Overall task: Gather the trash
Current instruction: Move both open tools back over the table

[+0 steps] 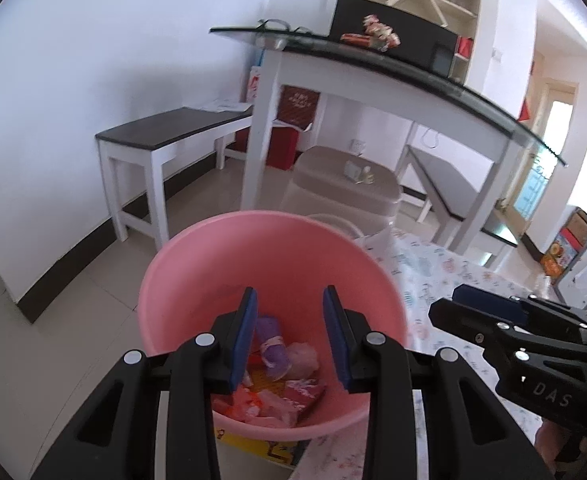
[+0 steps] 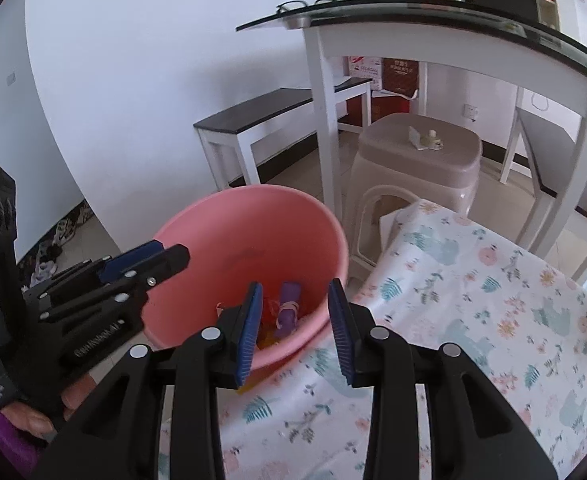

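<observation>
A pink plastic bin (image 1: 213,272) stands on the floor beside the table; it also shows in the right wrist view (image 2: 253,232). Inside lie a purple wrapped roll (image 1: 271,346), pinkish crumpled wrappers (image 1: 289,392) and other trash; the purple roll shows in the right wrist view (image 2: 287,310). My left gripper (image 1: 290,336) is open and empty, right above the bin's mouth. My right gripper (image 2: 295,328) is open and empty, above the bin's near rim and the table edge. Each gripper shows from the side in the other's view, the right gripper (image 1: 493,320) and the left gripper (image 2: 141,268).
A floral tablecloth (image 2: 473,300) covers the table at right of the bin. A beige plastic stool (image 2: 417,160) with scraps on top stands behind it. A white glass-topped table (image 2: 453,32) and a dark-topped bench (image 2: 261,116) stand along the wall.
</observation>
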Demonstrator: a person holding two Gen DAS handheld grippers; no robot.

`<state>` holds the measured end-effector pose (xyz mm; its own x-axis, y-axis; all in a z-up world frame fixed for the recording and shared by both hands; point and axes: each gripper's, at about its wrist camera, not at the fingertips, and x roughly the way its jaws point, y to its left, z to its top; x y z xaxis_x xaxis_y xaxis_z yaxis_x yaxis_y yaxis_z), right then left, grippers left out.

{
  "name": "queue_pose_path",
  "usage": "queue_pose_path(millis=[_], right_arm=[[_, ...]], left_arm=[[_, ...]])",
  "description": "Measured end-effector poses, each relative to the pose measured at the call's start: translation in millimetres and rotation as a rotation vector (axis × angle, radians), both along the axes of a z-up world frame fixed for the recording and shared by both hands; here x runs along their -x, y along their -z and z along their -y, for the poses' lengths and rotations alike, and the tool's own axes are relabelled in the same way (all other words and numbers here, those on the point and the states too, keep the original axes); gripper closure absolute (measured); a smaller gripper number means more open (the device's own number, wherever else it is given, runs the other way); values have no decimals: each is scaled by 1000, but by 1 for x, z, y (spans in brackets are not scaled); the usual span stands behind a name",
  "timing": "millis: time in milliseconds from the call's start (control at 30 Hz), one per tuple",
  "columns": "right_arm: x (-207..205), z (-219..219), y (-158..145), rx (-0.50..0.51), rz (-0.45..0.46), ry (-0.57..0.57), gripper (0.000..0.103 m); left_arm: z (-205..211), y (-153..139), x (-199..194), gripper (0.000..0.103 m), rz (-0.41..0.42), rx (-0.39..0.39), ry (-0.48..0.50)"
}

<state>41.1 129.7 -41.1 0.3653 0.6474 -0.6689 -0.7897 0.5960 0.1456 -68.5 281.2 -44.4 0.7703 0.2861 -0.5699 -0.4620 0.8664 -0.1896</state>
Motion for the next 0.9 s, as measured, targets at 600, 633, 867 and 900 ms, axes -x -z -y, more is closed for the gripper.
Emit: queue_pose_path(millis=[600, 633, 867, 900], right_arm=[[4, 152, 28, 60, -38, 168, 68], [1, 161, 29, 62, -45, 168, 68], [-17, 217, 37, 99, -88, 140, 56], [-19, 220, 37, 109, -87, 129, 56]], left_arm=[[114, -17, -24, 70, 5, -13, 280], [121, -16, -25, 70, 0, -17, 298], [152, -3, -31, 70, -46, -6, 374], [156, -1, -33, 70, -55, -8, 381]])
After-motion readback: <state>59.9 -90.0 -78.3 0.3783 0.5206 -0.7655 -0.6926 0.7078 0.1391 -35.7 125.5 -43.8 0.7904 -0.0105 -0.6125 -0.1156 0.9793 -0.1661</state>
